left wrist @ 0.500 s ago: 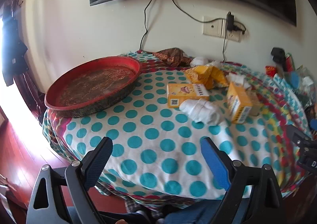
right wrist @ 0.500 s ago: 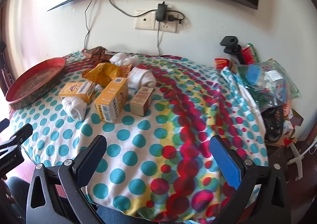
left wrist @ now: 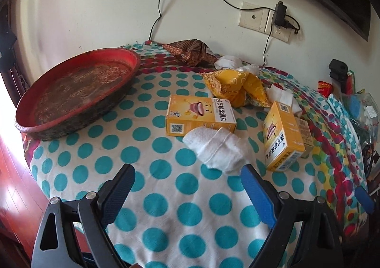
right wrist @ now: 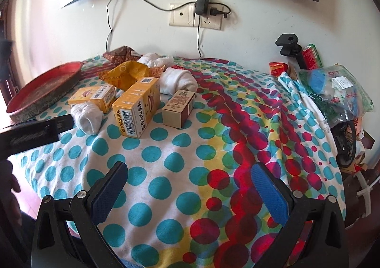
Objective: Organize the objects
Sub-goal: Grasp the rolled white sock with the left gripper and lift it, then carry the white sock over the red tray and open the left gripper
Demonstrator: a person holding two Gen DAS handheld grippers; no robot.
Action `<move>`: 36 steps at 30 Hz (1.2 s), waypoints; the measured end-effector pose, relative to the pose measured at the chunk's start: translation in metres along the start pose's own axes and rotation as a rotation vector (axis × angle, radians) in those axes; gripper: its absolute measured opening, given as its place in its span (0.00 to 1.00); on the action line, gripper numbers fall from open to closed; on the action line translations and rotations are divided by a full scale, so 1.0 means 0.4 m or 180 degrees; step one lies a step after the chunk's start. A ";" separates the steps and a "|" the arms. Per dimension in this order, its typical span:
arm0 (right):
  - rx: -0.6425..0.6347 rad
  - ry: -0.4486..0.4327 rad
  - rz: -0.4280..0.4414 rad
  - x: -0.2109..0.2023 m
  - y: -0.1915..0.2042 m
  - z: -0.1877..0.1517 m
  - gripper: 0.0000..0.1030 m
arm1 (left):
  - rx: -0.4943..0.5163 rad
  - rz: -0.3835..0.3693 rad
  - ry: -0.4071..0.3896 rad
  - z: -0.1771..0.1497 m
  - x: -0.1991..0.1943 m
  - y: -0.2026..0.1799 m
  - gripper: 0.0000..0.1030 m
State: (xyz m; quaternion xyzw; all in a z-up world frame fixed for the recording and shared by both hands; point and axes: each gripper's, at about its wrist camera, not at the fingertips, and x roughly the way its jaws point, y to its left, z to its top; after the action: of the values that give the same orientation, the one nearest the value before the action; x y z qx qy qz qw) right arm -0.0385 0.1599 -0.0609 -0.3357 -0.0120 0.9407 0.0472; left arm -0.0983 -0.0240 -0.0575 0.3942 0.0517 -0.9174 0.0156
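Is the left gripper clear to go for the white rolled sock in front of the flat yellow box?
Probably yes. The left gripper is open, the white rolled sock lies just ahead, slightly right, with only bare tablecloth between.

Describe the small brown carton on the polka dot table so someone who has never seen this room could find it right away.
Start at the wall socket plate and come down onto the polka dot tablecloth. The small brown carton lies to the right of the tilted yellow medicine box, in front of a rolled white cloth. It is the only brown carton there; the others are yellow.
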 end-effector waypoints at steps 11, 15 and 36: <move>0.0278 0.0121 0.0308 0.014 -0.036 -0.013 1.00 | 0.0005 0.0186 0.0135 0.040 0.076 -0.085 0.84; 0.0527 0.0209 0.0399 0.022 -0.072 -0.020 1.00 | -0.0010 0.0179 0.0270 0.037 0.118 -0.082 0.48; 0.0215 0.0137 0.0253 0.034 -0.027 -0.025 1.00 | 0.0387 0.0079 -0.0252 0.059 -0.028 0.019 0.31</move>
State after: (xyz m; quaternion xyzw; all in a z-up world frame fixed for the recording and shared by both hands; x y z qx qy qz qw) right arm -0.0416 0.1719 -0.0767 -0.3543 0.0342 0.9343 0.0214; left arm -0.1072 -0.0341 -0.0339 0.3585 -0.0097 -0.9335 0.0050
